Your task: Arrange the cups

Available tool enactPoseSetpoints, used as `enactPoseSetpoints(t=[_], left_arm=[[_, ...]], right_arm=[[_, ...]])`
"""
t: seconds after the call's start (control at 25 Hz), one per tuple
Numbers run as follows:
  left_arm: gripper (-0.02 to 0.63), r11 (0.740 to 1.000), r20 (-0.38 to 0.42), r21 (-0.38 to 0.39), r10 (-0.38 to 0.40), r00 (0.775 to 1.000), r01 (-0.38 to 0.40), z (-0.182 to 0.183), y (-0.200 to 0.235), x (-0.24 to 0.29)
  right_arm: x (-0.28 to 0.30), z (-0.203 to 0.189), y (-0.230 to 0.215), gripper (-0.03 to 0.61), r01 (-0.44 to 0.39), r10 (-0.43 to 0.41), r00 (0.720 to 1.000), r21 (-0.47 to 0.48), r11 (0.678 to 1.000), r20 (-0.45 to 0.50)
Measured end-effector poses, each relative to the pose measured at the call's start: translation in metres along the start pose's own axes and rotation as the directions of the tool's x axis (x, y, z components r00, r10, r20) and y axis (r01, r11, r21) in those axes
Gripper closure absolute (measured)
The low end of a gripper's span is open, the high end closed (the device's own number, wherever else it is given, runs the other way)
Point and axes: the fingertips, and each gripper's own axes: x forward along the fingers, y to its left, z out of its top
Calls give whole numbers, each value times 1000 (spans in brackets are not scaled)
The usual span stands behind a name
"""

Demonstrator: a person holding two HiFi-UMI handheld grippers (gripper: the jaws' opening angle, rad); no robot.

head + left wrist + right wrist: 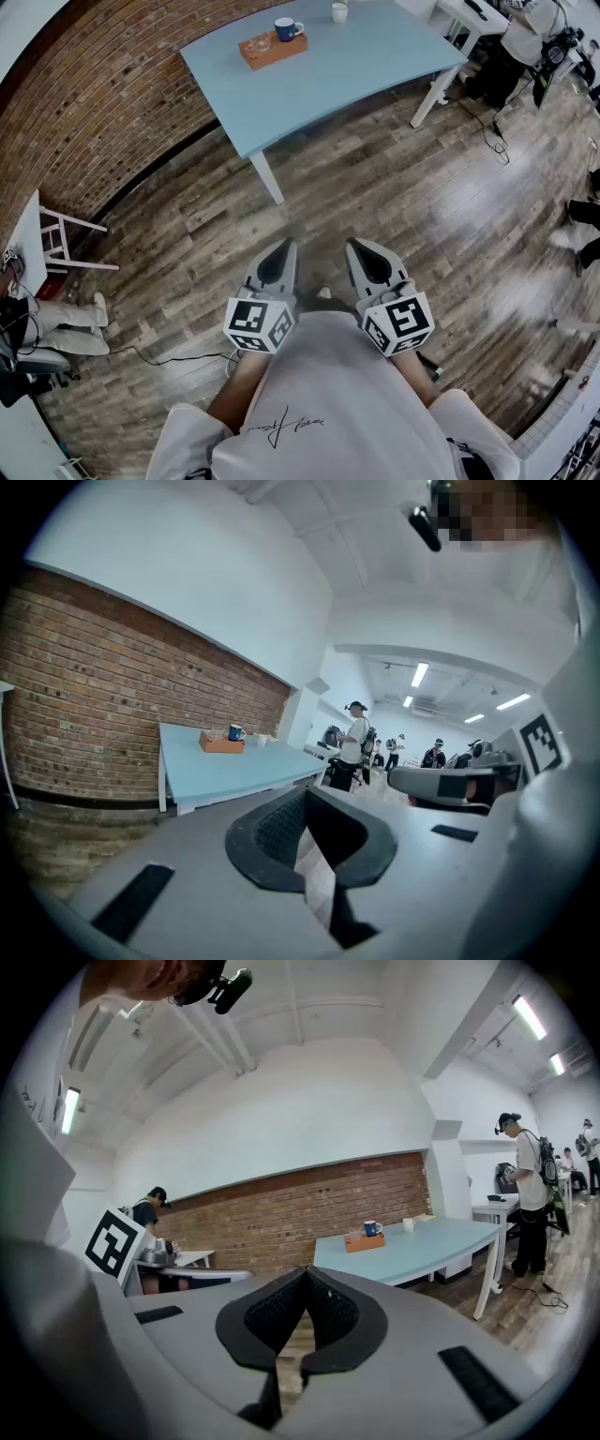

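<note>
1. On the far light-blue tabletop (375,70), a blue ceramic mug (286,29) stands on an orange wooden tray (272,52), and a small white cup (339,11) sits apart from them.
2. Over the wooden plank floor (394,187), the left gripper (287,246) and right gripper (356,246) have their fingers clenched on nothing, well short of the tabletop.

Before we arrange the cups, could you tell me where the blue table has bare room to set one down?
Most of the light blue table is bare: the wide stretch from the wooden tray to the near edge and the right-hand end. Only the far side is crowded: the blue mug sits on the tray, a white cup stands right of it.
</note>
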Motion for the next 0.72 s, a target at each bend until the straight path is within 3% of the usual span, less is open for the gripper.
enactPoseSetpoints(t=[0.48, 0.72], left_arm=[[606, 1000, -47, 10, 7, 999, -7, -16, -15, -7], [606, 998, -13, 13, 57, 998, -57, -6, -2, -9]], right_arm=[[-17, -15, -4, 559, -10, 10, 1000, 57, 998, -10], [-13, -4, 1, 558, -37, 36, 999, 25, 999, 16]])
